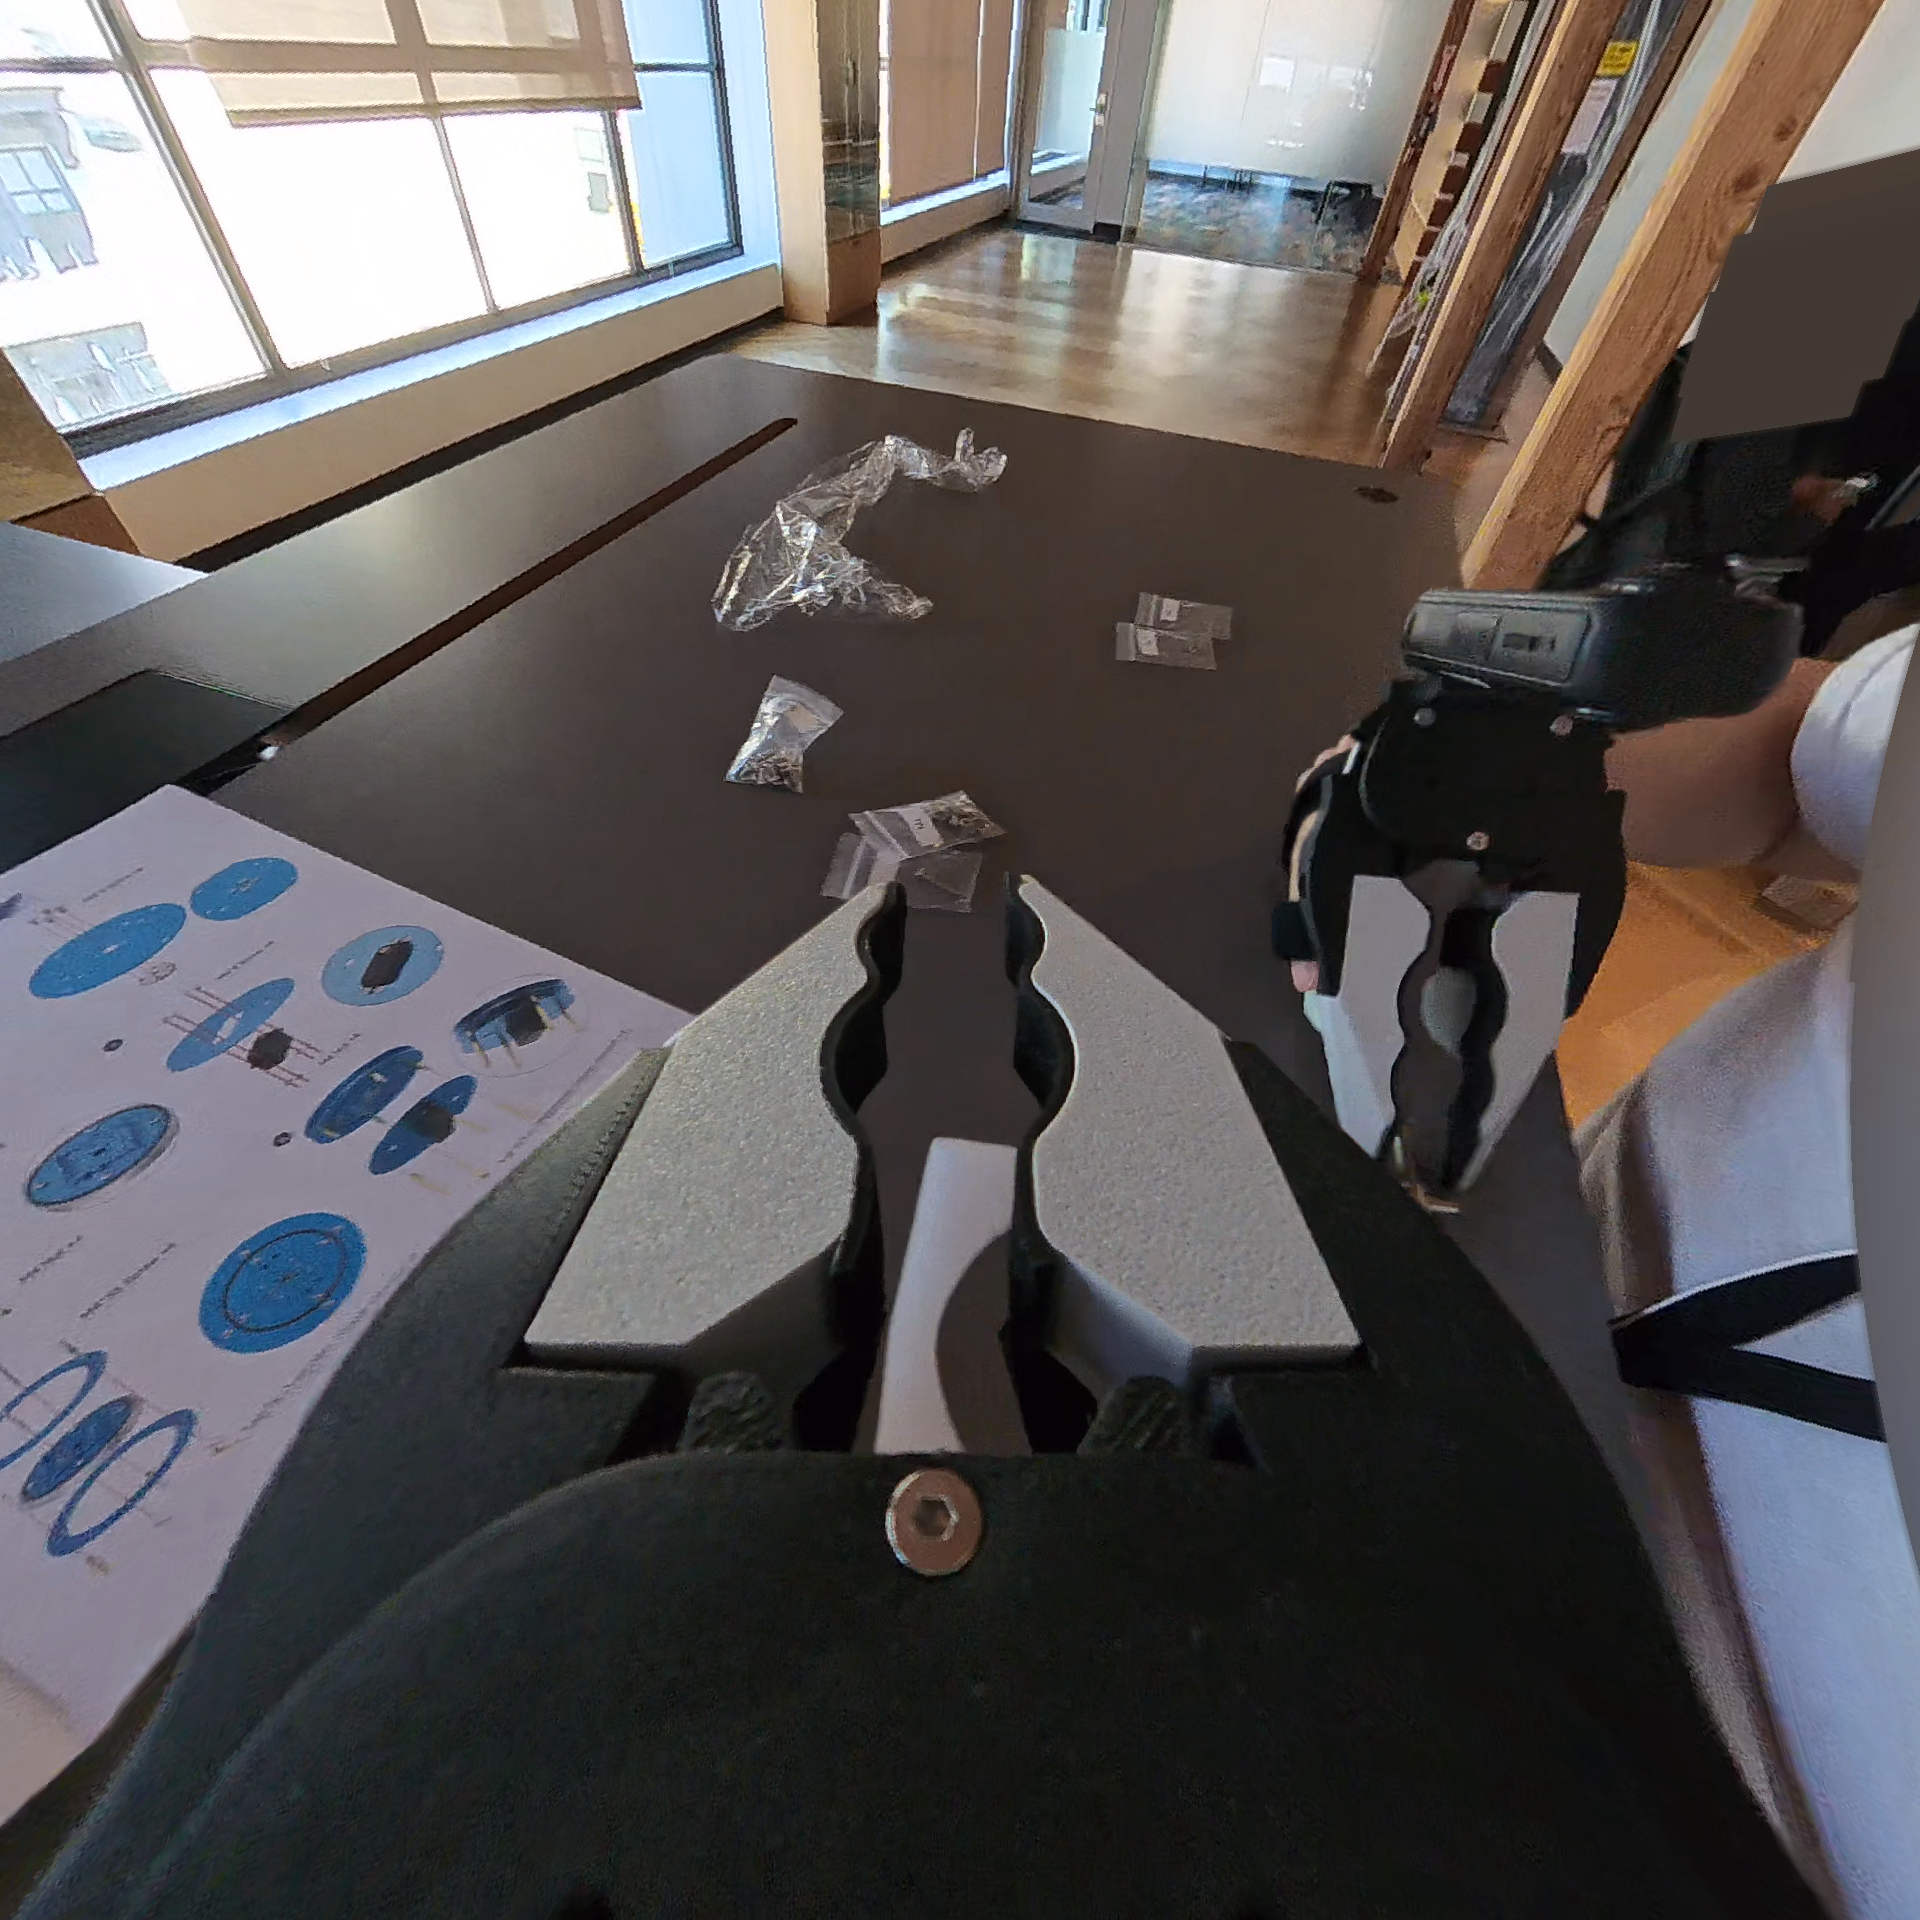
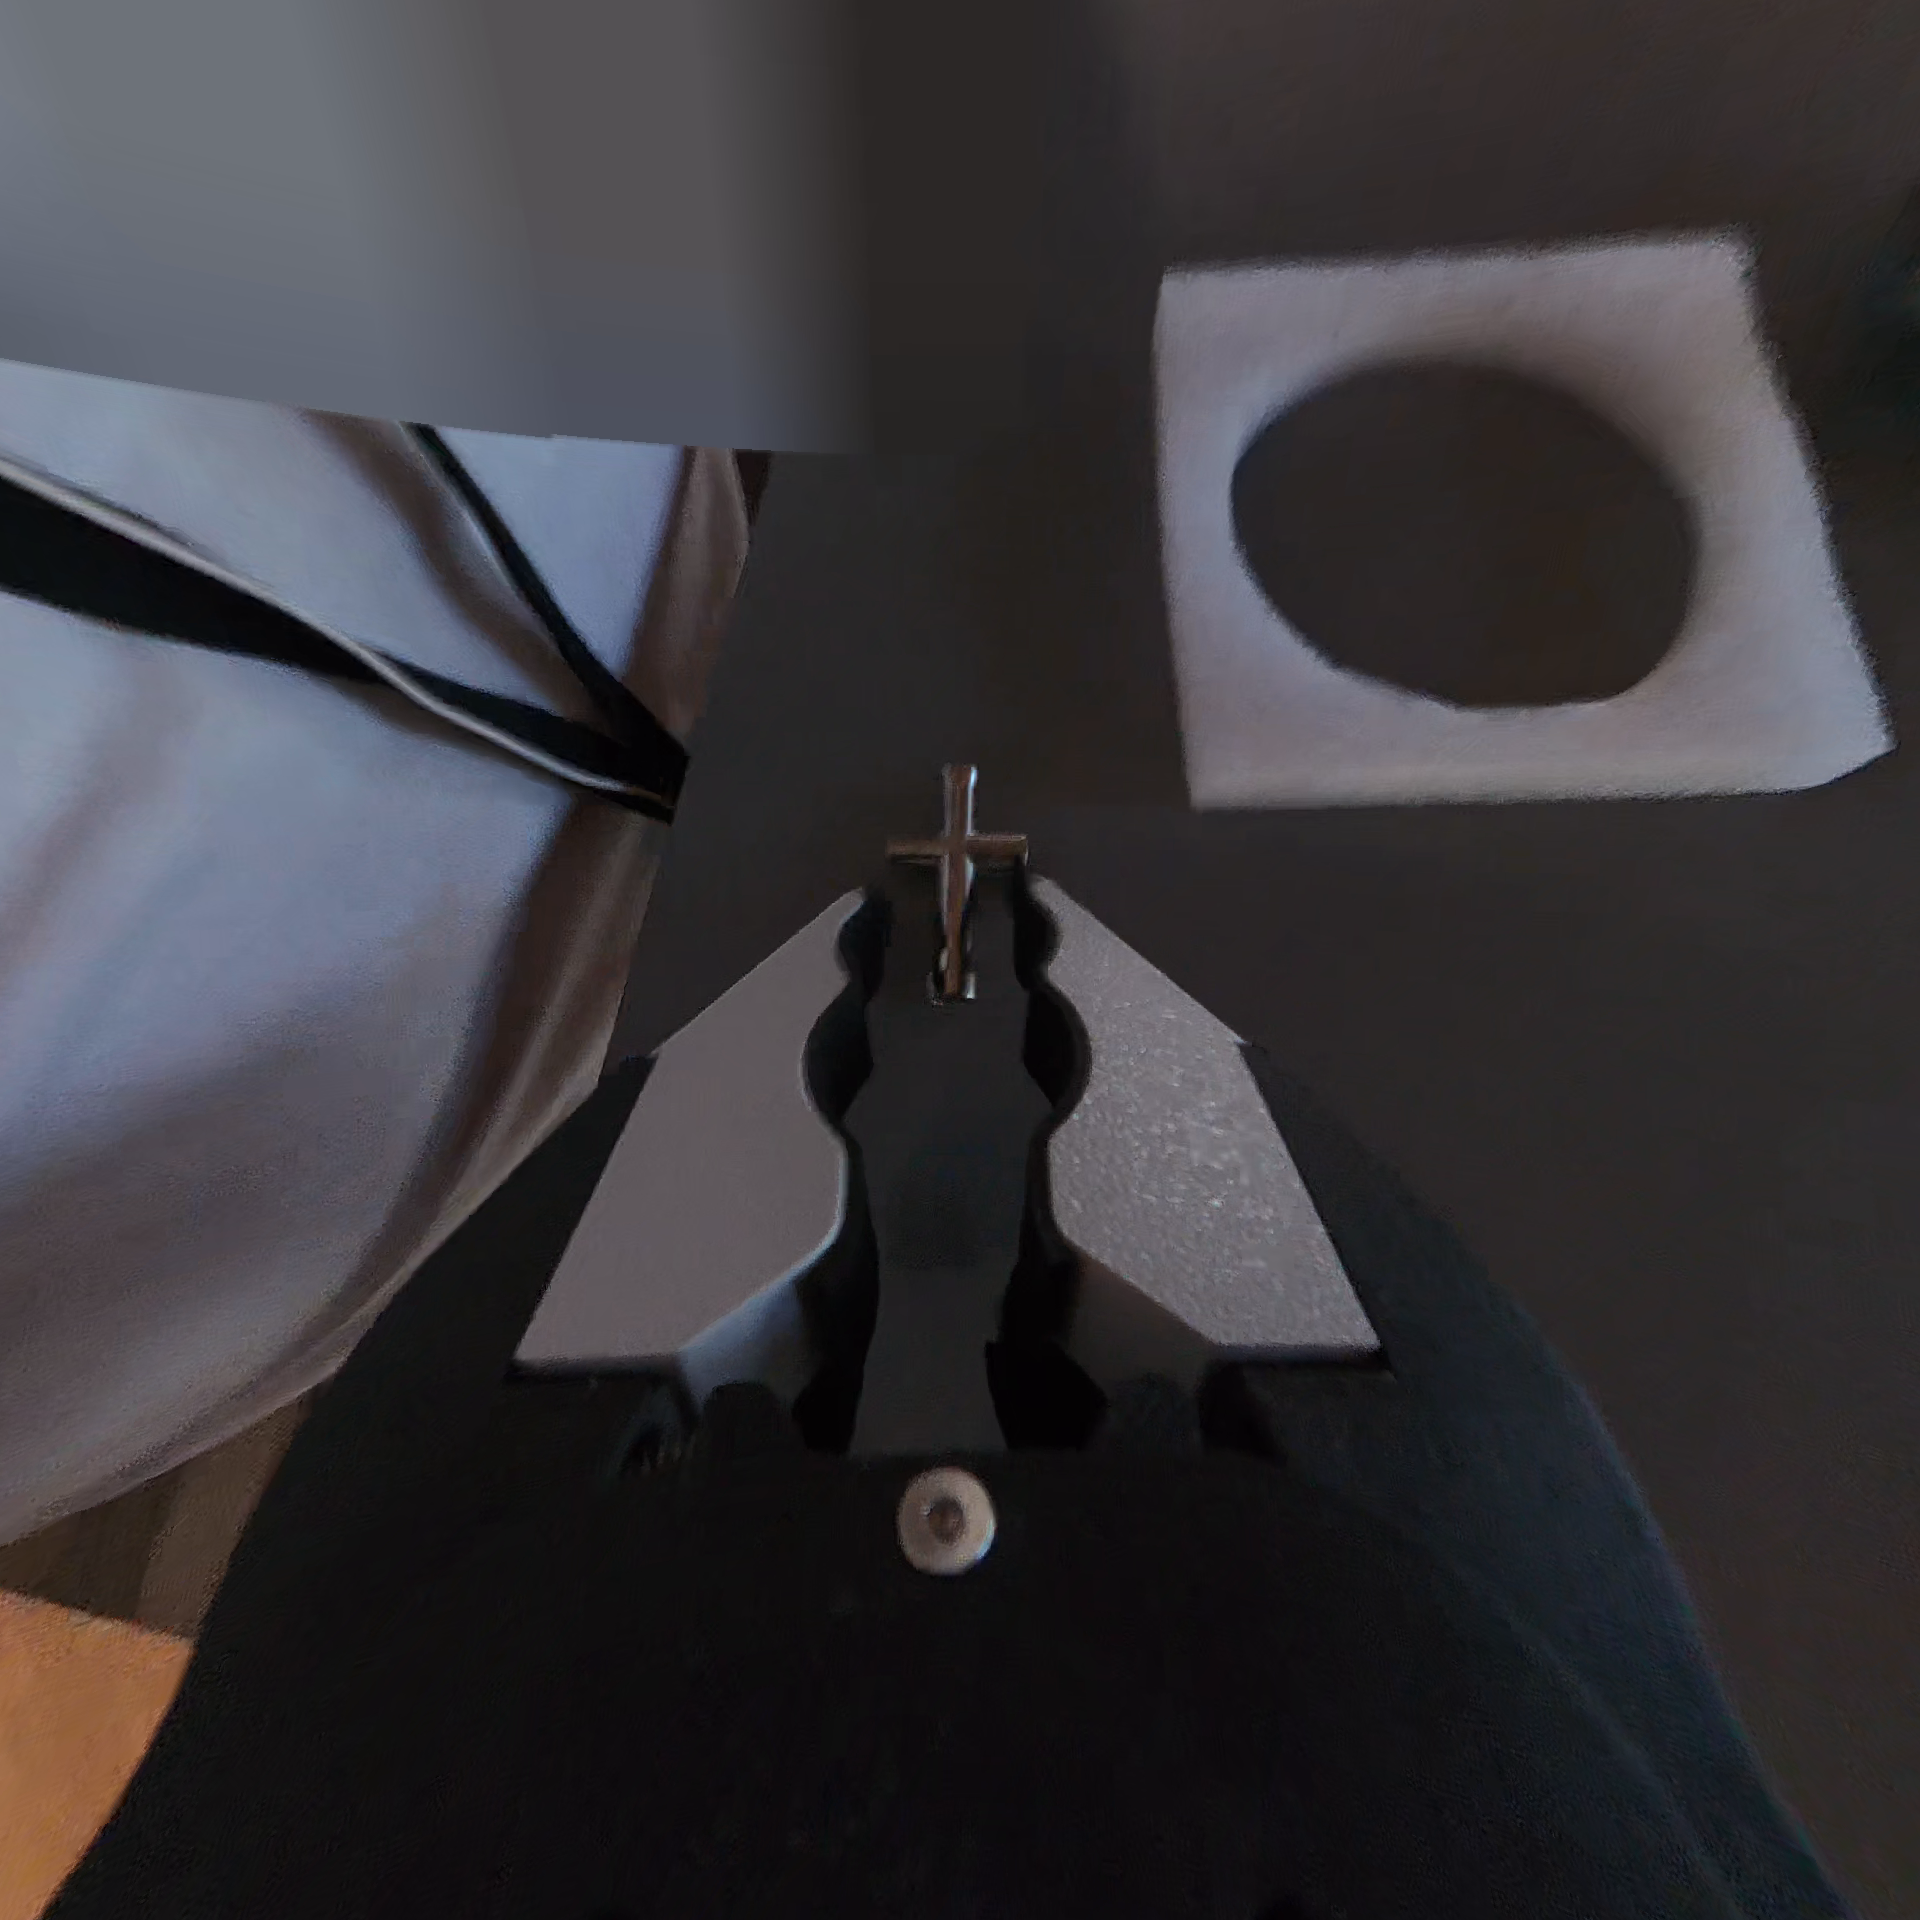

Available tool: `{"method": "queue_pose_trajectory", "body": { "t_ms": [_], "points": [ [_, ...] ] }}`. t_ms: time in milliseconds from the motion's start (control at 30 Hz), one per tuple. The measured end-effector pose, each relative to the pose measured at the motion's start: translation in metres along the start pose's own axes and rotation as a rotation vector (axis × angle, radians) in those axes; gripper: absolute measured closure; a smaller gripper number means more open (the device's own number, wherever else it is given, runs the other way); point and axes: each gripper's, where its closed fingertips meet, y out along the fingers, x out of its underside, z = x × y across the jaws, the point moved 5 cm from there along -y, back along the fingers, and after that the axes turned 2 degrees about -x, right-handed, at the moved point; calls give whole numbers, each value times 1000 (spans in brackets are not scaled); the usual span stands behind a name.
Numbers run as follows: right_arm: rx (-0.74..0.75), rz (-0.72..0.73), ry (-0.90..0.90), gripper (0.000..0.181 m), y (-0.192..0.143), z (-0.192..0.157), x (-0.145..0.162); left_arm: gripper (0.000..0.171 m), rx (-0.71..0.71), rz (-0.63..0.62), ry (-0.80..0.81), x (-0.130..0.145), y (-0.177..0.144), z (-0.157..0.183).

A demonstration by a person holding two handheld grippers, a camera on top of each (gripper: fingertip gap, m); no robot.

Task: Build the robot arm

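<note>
My right gripper [image 2: 956, 883] has its jaws pinched on a small metal piece [image 2: 957, 844], a thin pin with a short crossbar, caught only at the very tips so that most of it stands out past them. It hangs above the dark counter [image 2: 1351, 1039], and a white foam square [image 2: 1496, 727] with a round hole cut through it lies on the counter ahead and to the right. My left gripper [image 1: 954, 899] is empty, jaws parted with a clear gap between them, hovering low with its tips just short of a cluster of small clear bags [image 1: 920, 854]. A further bag of hardware [image 1: 781, 736], crumpled clear plastic [image 1: 831, 540], two flat packets [image 1: 1172, 630] and a printed sheet of blue diagrams [image 1: 239, 1132] lie around. What worries me is the grip on the right: the piece is slim and smooth, and I judge that any twist or jolt could let it pivot or drop, and on this dark surface it would be hard to find. The right wrist view is smeared too, so I cannot trust fine alignment from it. On the left, the bags look light and slippery; closing on them carelessly could skate them away or catch several at once. The right gripper also hangs near the counter edge beside the person's white shirt [image 2: 260, 935], so a dropped part could go to the floor.
</note>
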Motion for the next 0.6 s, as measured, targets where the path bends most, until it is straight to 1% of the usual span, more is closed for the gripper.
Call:
{"method": "queue_pose_trajectory", "body": {
  "t_ms": [33,100,133,200,233,333,400,467,600],
  "points": [
    [12,8,-18,175,0,-1,-2,154,16,0,-21,0,1,5],
    [42,-22,-26,175,-1,0,-2,153,68,-20,-103,5,2,19],
    [90,-31,-61,175,-4,2,-3,151,122,-45,-155,11,2,31],
    [236,23,-199,175,-16,5,-13,142,210,-88,-253,28,3,55],
    [305,58,-255,175,-24,6,-20,139,228,-94,-297,38,4,64],
    [453,138,-407,176,-47,7,-39,139,275,-56,-410,60,5,89],
    [524,202,-510,176,-58,7,-52,142,233,-30,-400,66,3,97],
    [543,261,-556,177,-66,7,-62,142,166,8,-317,65,-1,106],
    [456,419,-528,177,-74,10,-76,151,55,115,-168,47,-10,122]
  ]
}}
